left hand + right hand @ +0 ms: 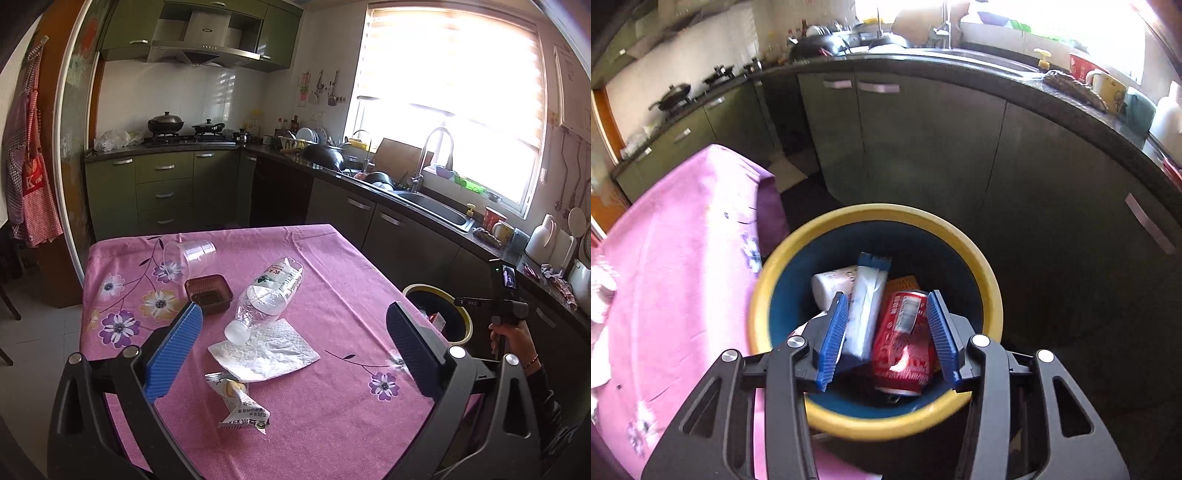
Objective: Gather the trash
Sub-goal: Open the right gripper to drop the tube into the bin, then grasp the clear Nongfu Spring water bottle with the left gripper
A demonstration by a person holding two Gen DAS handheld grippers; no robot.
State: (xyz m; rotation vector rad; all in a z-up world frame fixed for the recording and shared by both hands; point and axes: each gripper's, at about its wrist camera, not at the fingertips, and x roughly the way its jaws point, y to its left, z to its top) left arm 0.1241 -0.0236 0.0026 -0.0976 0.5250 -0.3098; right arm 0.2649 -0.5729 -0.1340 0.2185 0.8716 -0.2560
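Blue ribbed pads line the left gripper, whose jaws stand wide apart over the near half of the table with nothing between them but the litter below. Under that gap lie a crumpled white napkin, a clear plastic bottle on its side with its cap on the napkin, and a torn snack wrapper nearest the camera. Farther left sit a brown plastic tray and a clear cup tipped over.

Off the table's right edge stands the yellow-rimmed bin, partly hidden by the right pad. A hand grips the handle of the right gripper there. From the right wrist view its jaws are partly apart above the bin mouth, no pad pressing on anything. Inside the bin a red can, a white-and-blue packet and a white cup lie together; something orange behind the can is too hidden to name.

Dark cabinets stand close behind the bin, leaving a narrow floor strip between them and the table. Window glare washes out the sink counter.
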